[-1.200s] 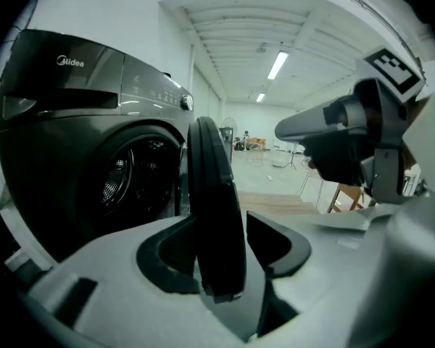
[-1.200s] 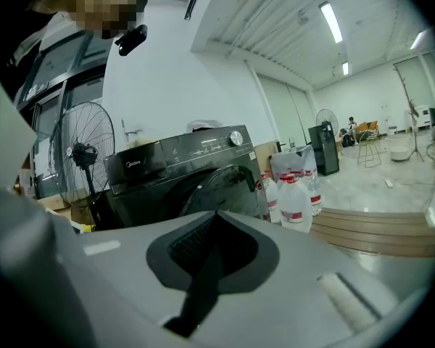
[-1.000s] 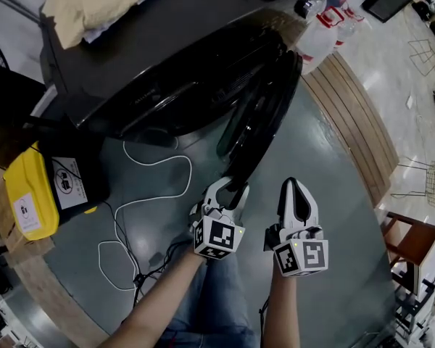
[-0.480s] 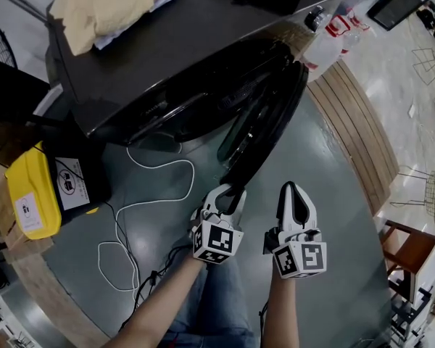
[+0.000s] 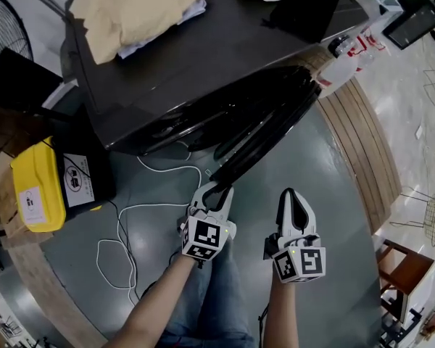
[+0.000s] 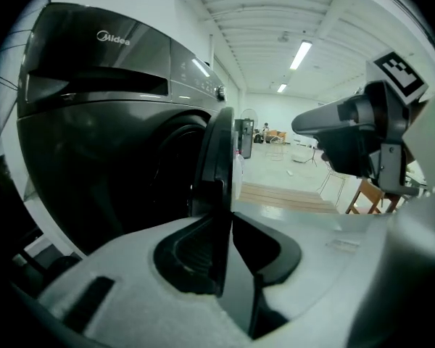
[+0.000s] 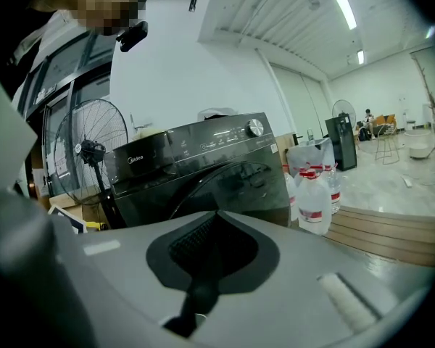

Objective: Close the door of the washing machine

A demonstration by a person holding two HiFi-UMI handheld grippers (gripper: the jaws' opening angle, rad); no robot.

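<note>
Left gripper pinching the door rim, door hanging part open

The left gripper [image 5: 216, 188], just below frame centre, has just been closing its jaws and they now clamp the free edge of the door [image 5: 268, 122]. The right gripper [image 5: 291, 198] sits beside it with its jaws together and nothing in them. I'd swing the door in its own arc up and left toward the front of the washing machine [image 5: 203, 56] and let the wrist turn with it. I'd also let go before the fingertips get trapped against the front panel, then nudge it till it latches. The door is a dark, glossy round thing with a thick rim. It runs from the upper right of the frame down to the centre, standing well off the dark drum opening.
</note>
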